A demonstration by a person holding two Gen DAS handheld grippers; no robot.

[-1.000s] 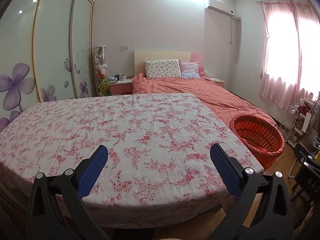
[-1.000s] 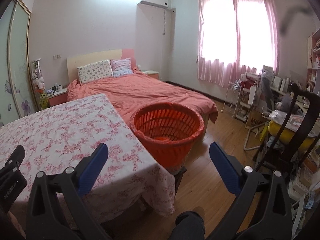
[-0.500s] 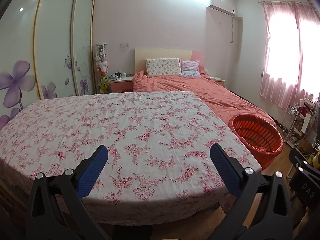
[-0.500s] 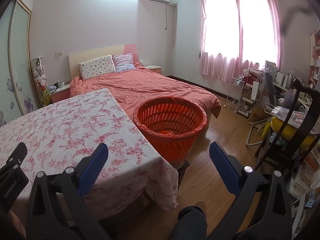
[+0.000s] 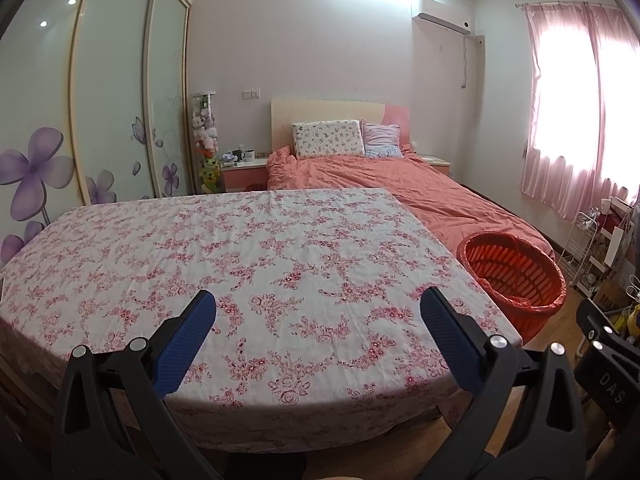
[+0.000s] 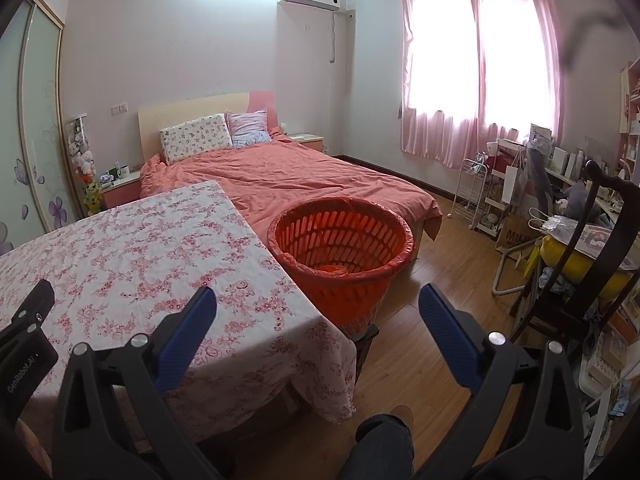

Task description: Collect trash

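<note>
The orange basket (image 6: 340,248) stands on the wooden floor (image 6: 432,340) just beside the right-hand corner of the counter (image 6: 132,248), between the counter and the foot of the bed (image 6: 304,176). It is lined with an orange bag folded over its rim, and something orange lies at its bottom (too crumpled to tell what). From the left wrist view the same basket (image 5: 516,276) shows past the counter's (image 5: 248,264) right edge.

A white cloth with pink flowers drapes over the counter and hangs down its sides. The left gripper (image 5: 318,312) hangs over the near edge of the counter, its blue-padded fingers (image 5: 186,338) spread wide with nothing between them. The right gripper (image 6: 316,310) hangs near the counter's right corner, facing the basket, its fingers (image 6: 448,334) likewise wide apart and holding nothing.

A person's dark trouser knee (image 6: 384,444) shows at the bottom of the right wrist view. Behind the counter the bed carries a coral cover and two pillows (image 5: 328,144). Pink curtains (image 6: 476,64) cover the window, and a dark wooden chair (image 6: 592,248) stands at the right.
</note>
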